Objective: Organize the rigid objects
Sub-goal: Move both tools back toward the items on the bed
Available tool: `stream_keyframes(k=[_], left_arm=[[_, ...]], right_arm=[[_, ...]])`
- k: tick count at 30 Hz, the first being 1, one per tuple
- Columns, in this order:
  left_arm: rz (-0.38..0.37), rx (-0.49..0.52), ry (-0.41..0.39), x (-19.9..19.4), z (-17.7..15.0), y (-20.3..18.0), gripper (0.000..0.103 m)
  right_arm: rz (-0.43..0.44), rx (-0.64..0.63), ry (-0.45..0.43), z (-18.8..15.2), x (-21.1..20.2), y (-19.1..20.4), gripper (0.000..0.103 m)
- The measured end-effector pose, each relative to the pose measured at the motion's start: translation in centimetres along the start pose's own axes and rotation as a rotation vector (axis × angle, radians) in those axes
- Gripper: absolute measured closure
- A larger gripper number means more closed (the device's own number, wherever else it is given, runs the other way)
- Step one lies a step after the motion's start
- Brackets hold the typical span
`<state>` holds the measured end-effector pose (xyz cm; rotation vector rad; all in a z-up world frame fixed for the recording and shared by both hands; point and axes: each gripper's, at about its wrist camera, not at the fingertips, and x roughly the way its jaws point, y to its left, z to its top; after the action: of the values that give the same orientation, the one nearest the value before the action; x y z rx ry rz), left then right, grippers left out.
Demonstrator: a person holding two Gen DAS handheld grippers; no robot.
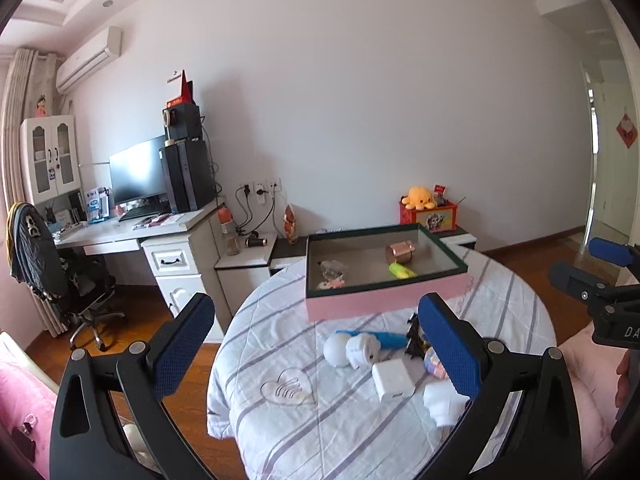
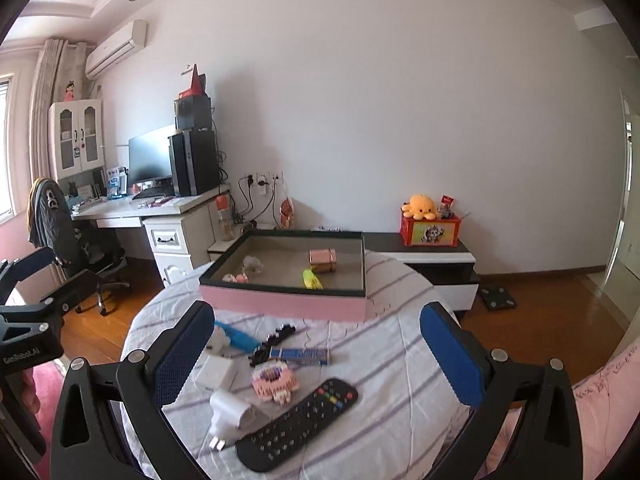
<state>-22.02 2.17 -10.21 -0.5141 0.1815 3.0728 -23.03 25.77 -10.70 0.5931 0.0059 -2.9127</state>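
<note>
A pink box point(image 1: 384, 300) point(image 2: 280, 302) with a dark rim sits at the far side of a round table covered in a striped cloth point(image 1: 288, 420) point(image 2: 400, 380). Inside it lie a copper tin point(image 1: 401, 253) point(image 2: 322, 260), a yellow-green item point(image 1: 402, 271) point(image 2: 312, 279) and a clear piece point(image 1: 333, 269). In front lie a blue-and-white toy point(image 1: 362, 348) point(image 2: 236, 336), a white square charger point(image 1: 393, 380) point(image 2: 214, 372), a white plug point(image 2: 230, 410), a pink block model point(image 2: 272, 380), a blue bar point(image 2: 300, 355) and a black remote point(image 2: 298, 424). My left gripper point(image 1: 316, 348) and right gripper point(image 2: 316, 360) are open above the table, empty.
A desk with monitor and computer tower point(image 1: 188, 176) stands at the left, with an office chair point(image 1: 60, 280). A low cabinet point(image 2: 432, 260) behind the table carries a red box with a yellow plush point(image 2: 430, 220). Wooden floor point(image 2: 540, 312) surrounds the table.
</note>
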Motion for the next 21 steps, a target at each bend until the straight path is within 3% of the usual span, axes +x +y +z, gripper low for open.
stream_keyframes(k=[8, 15, 21], left_arm=[[-0.017, 0.02, 0.064, 0.8, -2.0, -0.2, 0.0], [-0.043, 0.037, 0.144, 2.3, -4.1, -0.5, 0.0], [-0.052, 0.055, 0.181, 3.1, -5.0, -0.9, 0.0]], right_arm=[[-0.031, 0.007, 0.097, -3.1, 1.2, 0.0, 0.0], [-0.002, -0.013, 0.301, -9.1, 4.9, 1.4, 0.0], [0.016, -0.046, 0.37, -11.7, 7.3, 3.1, 0.0]])
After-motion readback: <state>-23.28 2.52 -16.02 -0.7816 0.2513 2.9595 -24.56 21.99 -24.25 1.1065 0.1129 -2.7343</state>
